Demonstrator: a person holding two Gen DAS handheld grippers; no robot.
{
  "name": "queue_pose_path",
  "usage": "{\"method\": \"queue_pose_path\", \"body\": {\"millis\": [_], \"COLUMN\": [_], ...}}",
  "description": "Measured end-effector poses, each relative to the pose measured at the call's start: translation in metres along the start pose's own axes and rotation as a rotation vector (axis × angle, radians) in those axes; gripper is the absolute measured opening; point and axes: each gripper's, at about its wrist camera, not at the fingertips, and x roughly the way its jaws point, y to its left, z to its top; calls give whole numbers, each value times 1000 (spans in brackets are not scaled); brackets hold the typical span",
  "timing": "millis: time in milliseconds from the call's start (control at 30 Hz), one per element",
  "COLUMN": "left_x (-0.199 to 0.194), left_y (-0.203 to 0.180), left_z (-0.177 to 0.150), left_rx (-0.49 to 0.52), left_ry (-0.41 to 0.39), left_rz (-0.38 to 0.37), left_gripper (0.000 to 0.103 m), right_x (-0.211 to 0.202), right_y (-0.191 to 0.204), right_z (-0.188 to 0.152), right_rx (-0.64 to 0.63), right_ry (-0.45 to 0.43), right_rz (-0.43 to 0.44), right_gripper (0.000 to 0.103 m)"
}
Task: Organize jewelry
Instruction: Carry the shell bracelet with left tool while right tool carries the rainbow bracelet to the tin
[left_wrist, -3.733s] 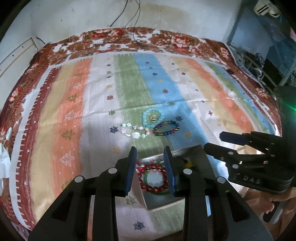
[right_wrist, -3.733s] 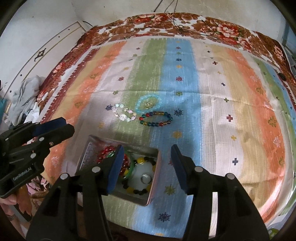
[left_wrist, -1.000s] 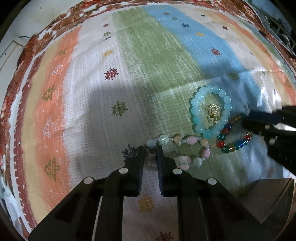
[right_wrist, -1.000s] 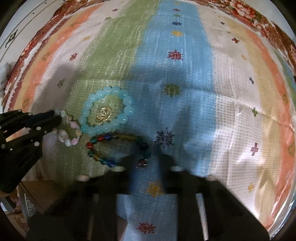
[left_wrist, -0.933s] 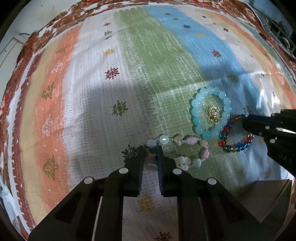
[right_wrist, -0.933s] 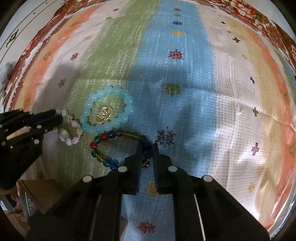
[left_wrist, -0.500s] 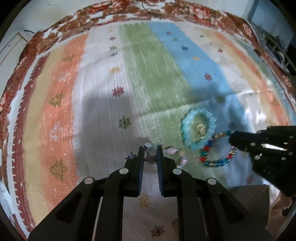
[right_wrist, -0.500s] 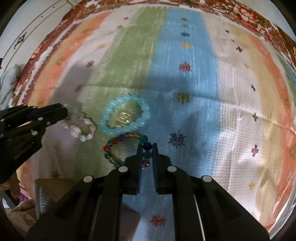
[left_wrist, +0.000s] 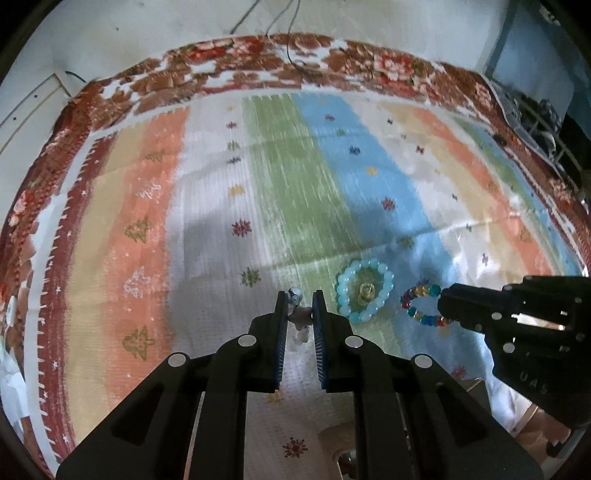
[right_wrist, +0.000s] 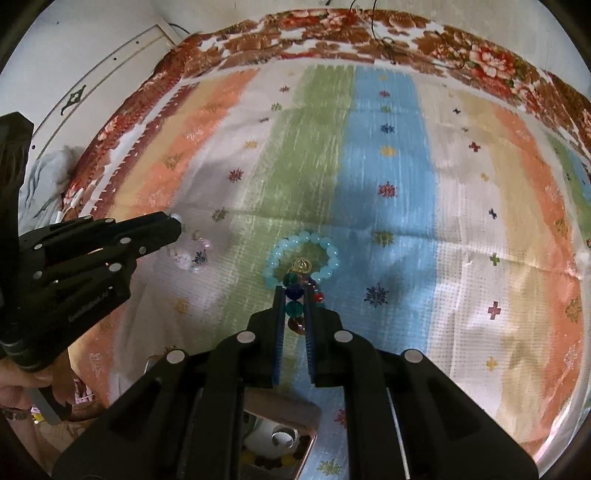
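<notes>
My left gripper (left_wrist: 298, 295) is shut on a pale pink and white bead bracelet (left_wrist: 300, 315), lifted off the cloth; it also hangs blurred in the right wrist view (right_wrist: 190, 254). My right gripper (right_wrist: 294, 295) is shut on a multicoloured bead bracelet (right_wrist: 294, 300), which dangles from its tip in the left wrist view (left_wrist: 419, 304). A light blue bead bracelet (left_wrist: 364, 290) with a gold charm lies on the striped cloth between the grippers, also in the right wrist view (right_wrist: 301, 258).
A metal jewelry box (right_wrist: 280, 443) holding several pieces sits below the right gripper; its corner shows in the left wrist view (left_wrist: 340, 450). The striped cloth (left_wrist: 295, 184) covers a bed with a floral border. A white wall stands behind.
Both grippers have risen from the cloth, each lifting its bracelet, and have pulled back toward the box. The blue bracelet stays on the cloth.
</notes>
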Motion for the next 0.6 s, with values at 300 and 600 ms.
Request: {"method": "queue_pose_path", "body": {"millis": [300,600], "left_x": [-15,-41], "left_y": [-5,-16], "left_z": [-7,-13], "left_rx": [-14,-7], "left_ry": [-16,-63], "left_rz": [-56,-72], "left_gripper": [13,13], "right_x": [-15,-45], "right_y": [2,6], "right_z": [-7,-14], "right_rx": [16,17], "right_ry": [-22,-80], "right_rz": [14,25], "right_gripper": [11,11]}}
